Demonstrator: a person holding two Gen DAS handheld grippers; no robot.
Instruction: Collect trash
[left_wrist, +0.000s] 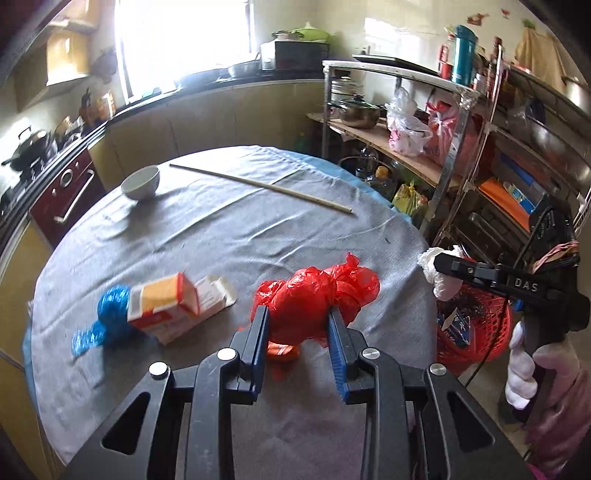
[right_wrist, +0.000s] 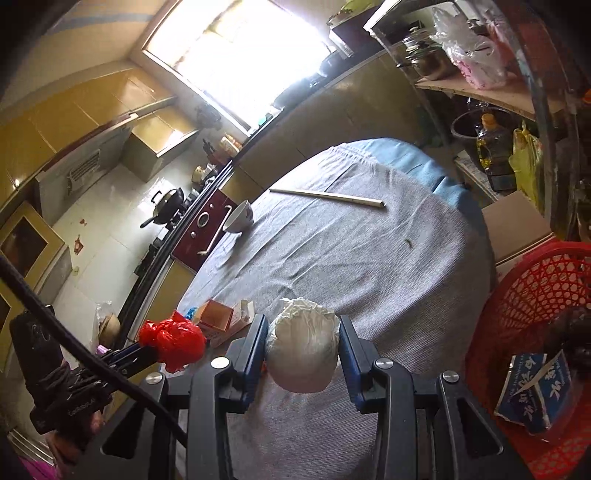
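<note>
Clamping a red bag (left_wrist: 314, 299), the left hand-held gripper (left_wrist: 299, 321) holds its knotted end pointing away.

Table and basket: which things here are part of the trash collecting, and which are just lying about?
Part of the job: red bag, white wad, carton, blue bag, red basket.
Lying about: bowl, stick.
</note>
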